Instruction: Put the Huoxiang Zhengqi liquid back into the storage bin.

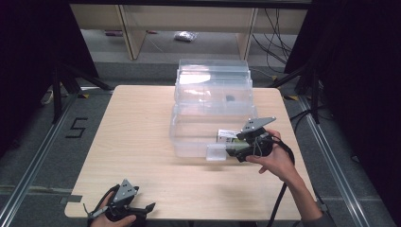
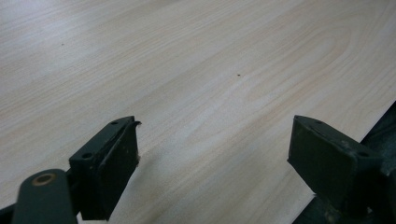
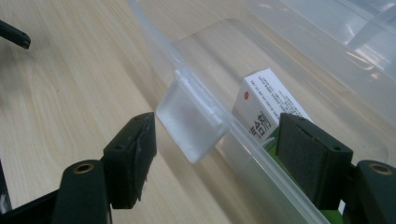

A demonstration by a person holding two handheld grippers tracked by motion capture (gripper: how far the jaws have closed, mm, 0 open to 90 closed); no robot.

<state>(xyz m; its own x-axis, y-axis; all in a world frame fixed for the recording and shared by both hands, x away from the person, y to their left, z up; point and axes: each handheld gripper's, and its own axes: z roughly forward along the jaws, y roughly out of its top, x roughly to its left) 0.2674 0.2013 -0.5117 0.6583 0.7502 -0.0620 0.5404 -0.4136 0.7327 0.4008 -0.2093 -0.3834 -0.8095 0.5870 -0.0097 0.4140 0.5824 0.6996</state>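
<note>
**Right gripper at bin wall, left gripper idle at table edge**

A clear plastic bin (image 1: 189, 137) stood on the far-centre part of the wooden table (image 1: 137, 142), its lid (image 1: 213, 80) raised behind it. A clear latch tab (image 1: 216, 152) hung from the middle of the bin's near wall.

A white and green carton (image 1: 228, 137) with printed text lay inside the bin, against the near wall and just to the right of the latch tab. In the right gripper view the carton (image 3: 268, 109) sat immediately behind that wall.

The right gripper (image 1: 241, 150), held in the person's right hand (image 1: 279, 163), was at the bin's near wall. Its jaws were spread wide and straddled the wall: one jaw was outside over the table near the latch tab (image 3: 191, 121), the other inside the bin beside the carton. Whether that inner jaw touched the carton could not be determined. Nothing was clamped.

The left gripper (image 1: 144, 209) rested low at the near-left edge of the table, well apart from the bin. Its jaws were wide apart with bare table (image 2: 210, 84) between them.
</note>
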